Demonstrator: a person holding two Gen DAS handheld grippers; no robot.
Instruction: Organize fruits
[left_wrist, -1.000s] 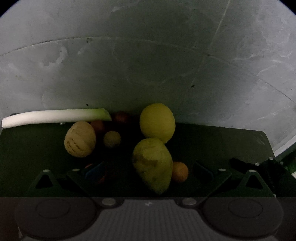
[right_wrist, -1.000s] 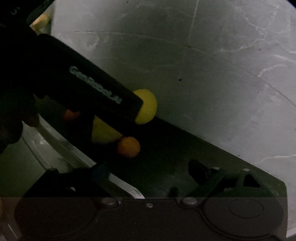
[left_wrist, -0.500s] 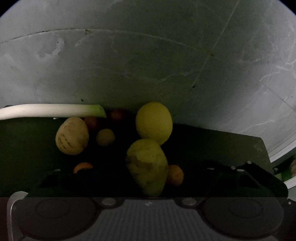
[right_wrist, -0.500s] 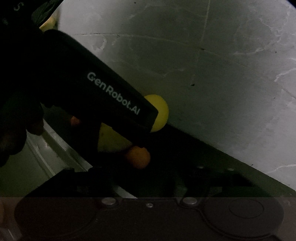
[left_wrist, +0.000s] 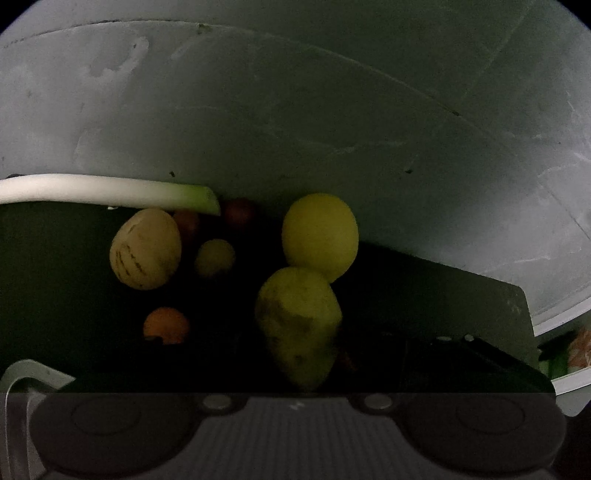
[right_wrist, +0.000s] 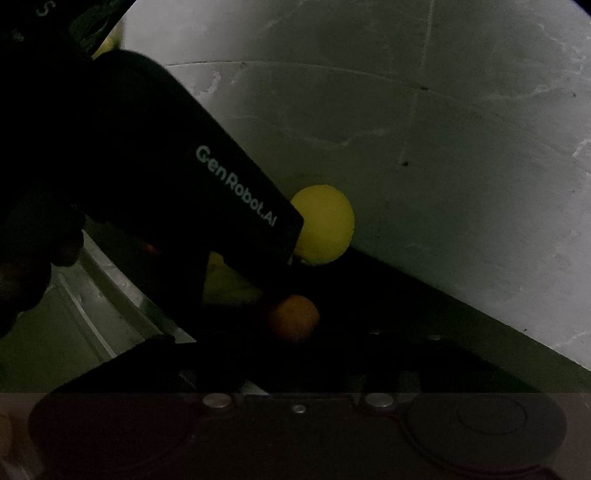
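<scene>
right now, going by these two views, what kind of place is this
Probably a dim kitchen or storeroom corner, though hard to be sure. Loose produce, a leek, a yellow melon and a small orange, sits on a dark tray against a scuffed grey wall.

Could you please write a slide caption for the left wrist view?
Dim view: yellow-green pear, round yellow fruit, striped melon, small orange, leek.

Both views dim, underexposed; foreground near-black; fisheye bends, vignettes edges.
</scene>
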